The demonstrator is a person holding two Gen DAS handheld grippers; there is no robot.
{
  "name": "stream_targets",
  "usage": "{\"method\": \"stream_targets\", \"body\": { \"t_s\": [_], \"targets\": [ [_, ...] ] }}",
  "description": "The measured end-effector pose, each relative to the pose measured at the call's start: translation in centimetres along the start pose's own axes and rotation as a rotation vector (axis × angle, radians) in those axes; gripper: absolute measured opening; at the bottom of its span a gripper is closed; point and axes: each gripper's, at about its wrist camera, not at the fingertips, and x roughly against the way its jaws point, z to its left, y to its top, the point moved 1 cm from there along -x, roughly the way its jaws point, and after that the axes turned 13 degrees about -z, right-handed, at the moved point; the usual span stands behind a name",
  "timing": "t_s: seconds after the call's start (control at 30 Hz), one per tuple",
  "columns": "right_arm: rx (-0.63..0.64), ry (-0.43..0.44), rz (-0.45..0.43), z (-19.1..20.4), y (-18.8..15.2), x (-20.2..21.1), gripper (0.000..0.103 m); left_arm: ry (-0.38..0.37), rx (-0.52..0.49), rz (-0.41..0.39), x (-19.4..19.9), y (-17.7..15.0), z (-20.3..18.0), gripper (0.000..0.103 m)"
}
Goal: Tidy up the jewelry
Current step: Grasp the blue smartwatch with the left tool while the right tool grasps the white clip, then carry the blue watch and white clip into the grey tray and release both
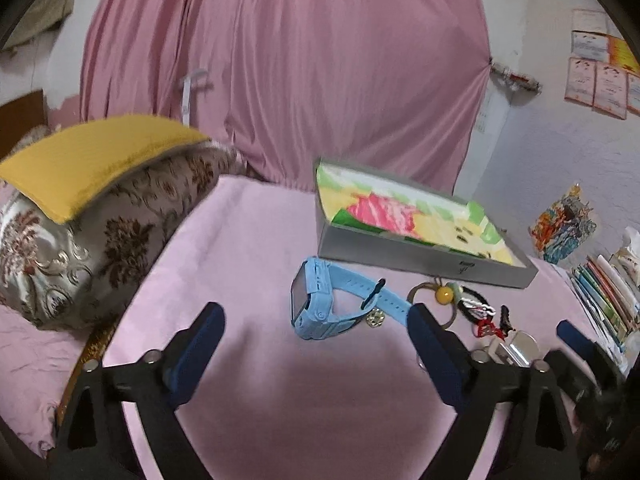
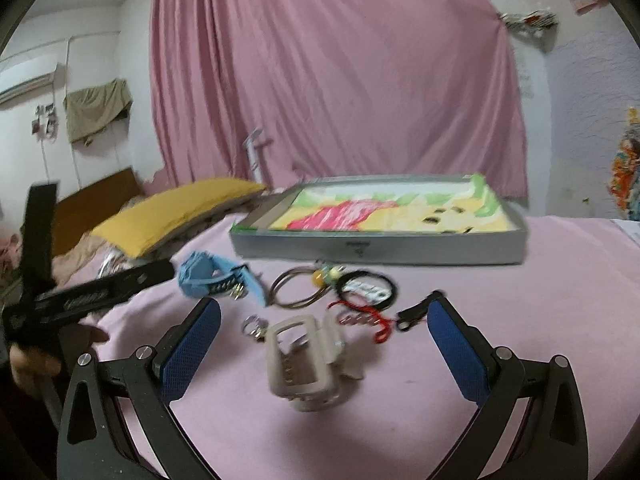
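Note:
A grey box [image 1: 416,256] lined with a floral cloth lies open on the pink sheet; it also shows in the right wrist view [image 2: 380,246]. In front of it lie a blue watch [image 1: 320,300] [image 2: 212,274], metal bangles with a yellow bead [image 1: 442,294] [image 2: 300,286], a black bracelet [image 2: 368,288], a red cord [image 2: 370,316], a small ring [image 2: 254,325] and a beige hair claw [image 2: 306,360]. My left gripper [image 1: 316,326] is open, just short of the watch. My right gripper [image 2: 324,316] is open, with the hair claw between its fingers, not touching.
A yellow pillow on a floral pillow [image 1: 92,200] lies at the left of the bed. A pink curtain [image 1: 280,60] hangs behind. Books [image 1: 604,292] are stacked at the right edge. The left gripper's body [image 2: 92,292] shows at the left of the right wrist view.

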Motion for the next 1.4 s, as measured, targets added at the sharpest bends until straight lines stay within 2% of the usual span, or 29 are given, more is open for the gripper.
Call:
{"method": "stream_targets", "body": {
  "t_s": [0.07, 0.2, 0.27, 0.4, 0.53, 0.7, 0.77, 0.93, 1.2, 1.4],
  "targets": [
    [0.018, 0.013, 0.043, 0.7, -0.3, -0.7, 0.085, 0.004, 0.015, 0.035, -1.1, 0.1, 0.3, 0.076],
    [0.026, 0.033, 0.150, 1.6, -1.5, -2.3, 0.074, 0.000, 0.039, 0.088, -2.7, 0.1, 0.8, 0.064],
    [0.030, 0.020, 0.178, 1.5, -2.0, -2.8, 0.065, -0.006, 0.045, 0.109, -3.4, 0.0, 0.9, 0.058],
    [0.034, -0.005, 0.222, 1.5, -2.2, -3.5, 0.063, -0.028, 0.053, 0.137, -4.4, -0.2, 0.8, 0.053],
    [0.035, -0.009, 0.245, 1.6, -2.3, -3.8, 0.051, -0.048, 0.052, 0.158, -5.1, -0.1, 0.5, 0.045],
    [0.023, 0.004, 0.238, 1.6, -2.2, -3.8, 0.050, -0.042, 0.050, 0.170, -5.2, 0.1, 0.5, 0.038],
    [0.019, 0.014, 0.234, 1.5, -2.2, -3.8, 0.049, -0.012, 0.030, 0.174, -5.1, 0.1, 0.5, 0.026],
    [0.006, 0.030, 0.211, 1.4, -2.2, -3.5, 0.049, 0.010, 0.010, 0.161, -4.0, 0.0, 0.3, 0.017],
    [-0.027, 0.049, 0.146, 0.9, -1.7, -2.8, 0.048, -0.036, 0.038, 0.130, -1.9, -0.3, -0.6, 0.016],
    [-0.056, 0.064, 0.096, 0.4, -0.6, -2.1, 0.048, -0.063, 0.023, 0.056, -1.1, 1.4, -2.4, 0.016]
  ]
}}
